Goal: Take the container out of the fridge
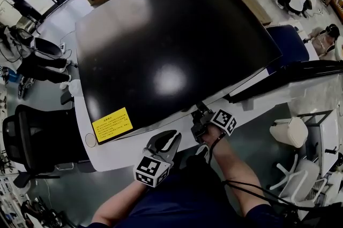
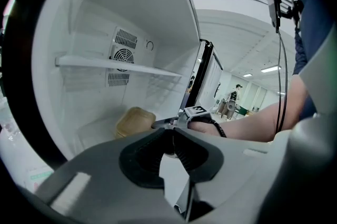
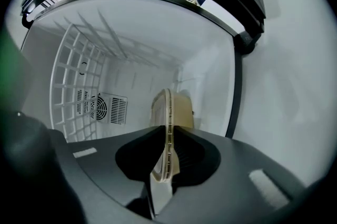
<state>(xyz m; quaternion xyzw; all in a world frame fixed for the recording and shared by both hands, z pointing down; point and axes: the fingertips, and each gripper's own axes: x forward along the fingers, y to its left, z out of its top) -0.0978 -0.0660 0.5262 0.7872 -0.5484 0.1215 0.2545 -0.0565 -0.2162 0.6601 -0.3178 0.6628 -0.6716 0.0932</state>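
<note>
A tan lidded container (image 2: 134,120) lies on the floor of the open white fridge (image 2: 79,33). In the right gripper view its rim (image 3: 168,112) runs edge-on between the pads of my right gripper (image 3: 168,136), which is shut on it. In the left gripper view my right gripper (image 2: 174,122) reaches in from the right to the container's near edge. My left gripper (image 2: 171,136) hangs outside the fridge opening, shut, with nothing between its pads. From above, both grippers, left (image 1: 167,141) and right (image 1: 199,114), sit under the front edge of the fridge's black top (image 1: 171,45).
A white shelf (image 2: 116,65) crosses the fridge above the container, with a fan vent (image 2: 121,54) on the back wall. The open door (image 1: 289,80) stands to the right. A black office chair (image 1: 37,141) is at the left, a white chair (image 1: 289,133) at the right.
</note>
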